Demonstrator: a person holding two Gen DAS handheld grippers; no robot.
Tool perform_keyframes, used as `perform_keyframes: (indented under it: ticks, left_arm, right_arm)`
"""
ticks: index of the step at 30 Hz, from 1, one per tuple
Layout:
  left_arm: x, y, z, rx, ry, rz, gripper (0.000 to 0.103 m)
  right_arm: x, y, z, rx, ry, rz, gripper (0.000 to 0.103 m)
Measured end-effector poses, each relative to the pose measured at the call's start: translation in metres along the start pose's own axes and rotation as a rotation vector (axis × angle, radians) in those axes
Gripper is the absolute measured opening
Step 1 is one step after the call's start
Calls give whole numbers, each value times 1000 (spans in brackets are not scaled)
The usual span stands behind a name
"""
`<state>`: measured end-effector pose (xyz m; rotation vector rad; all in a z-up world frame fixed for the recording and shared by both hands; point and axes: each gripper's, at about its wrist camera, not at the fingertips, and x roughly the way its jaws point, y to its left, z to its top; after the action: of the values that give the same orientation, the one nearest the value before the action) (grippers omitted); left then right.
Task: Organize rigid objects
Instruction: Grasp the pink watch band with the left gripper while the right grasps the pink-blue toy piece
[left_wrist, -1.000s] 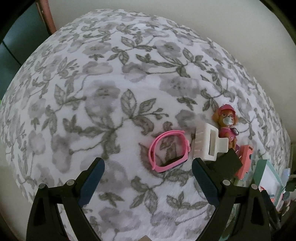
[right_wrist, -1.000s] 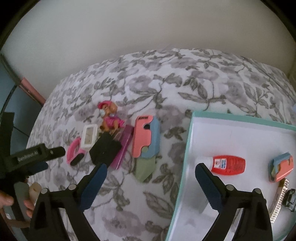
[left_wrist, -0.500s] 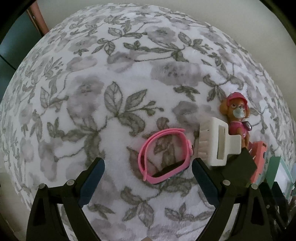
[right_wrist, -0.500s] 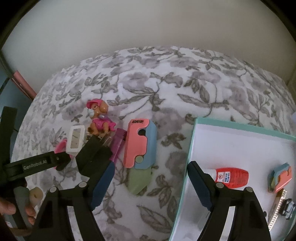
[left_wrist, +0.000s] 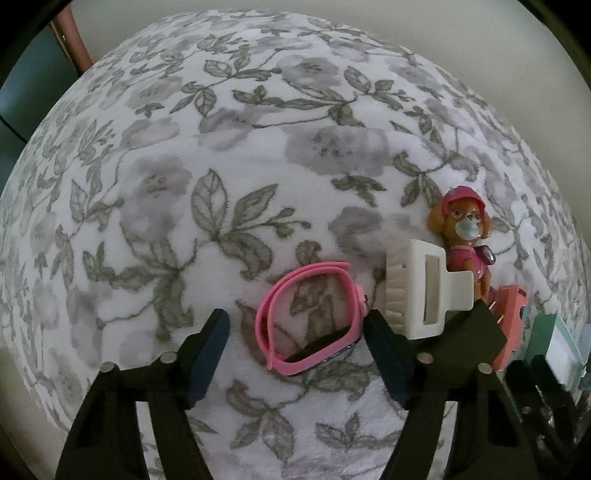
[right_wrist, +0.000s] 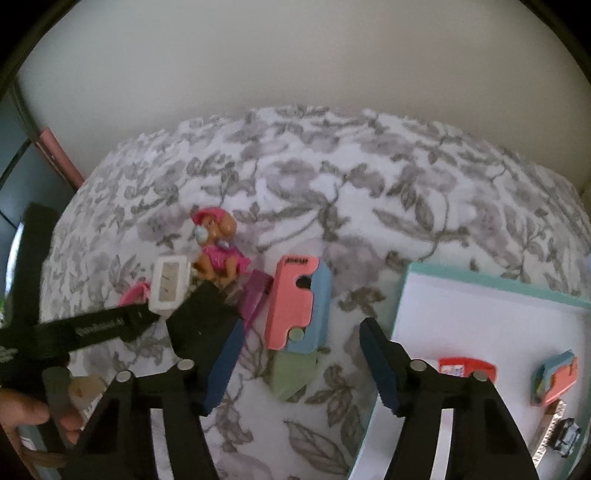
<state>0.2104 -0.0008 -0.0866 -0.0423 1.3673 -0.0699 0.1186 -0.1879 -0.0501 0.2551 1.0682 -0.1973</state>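
Note:
A pink wristband lies on the floral cover. My left gripper points down over it with the band between its closing jaws; the right finger is at the band's edge and the left finger stands apart from it. In the right wrist view a pink, blue and green folding piece lies just ahead of my right gripper. Its jaws are closing too, and the pads touch nothing. The white tray with a teal rim holds a red bottle and a smaller pink and blue piece.
A white hair claw, a toy dog in pink and a black block crowd the wristband's right side. A purple piece lies by the block. A metal strap sits in the tray's near corner. A person's hand shows at the left.
Both pairs of jaws have narrowed. My left gripper has come down closer over the pink wristband. My right gripper has shifted left, from the tray's edge to the pink and blue piece.

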Motion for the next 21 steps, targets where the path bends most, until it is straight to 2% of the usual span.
perform_keyframes:
  ticks: [6,13,18,21]
  left_arm:
    - [-3,-8,-3,2,-5,0,69]
    - [-1,-6,-2,11,-12,8,69]
    - [2,-9,1,20,-19,22,69]
    - [3,-11,2,24,-23,30,69]
  right_arm:
    - [12,1,-3,-9,17,-7,64]
    - [27,5,-4,-39,24,-40,53]
    - [34,13,-3,-87,11,-93,53]
    - [35,13,-1,-88,3,-93,54]
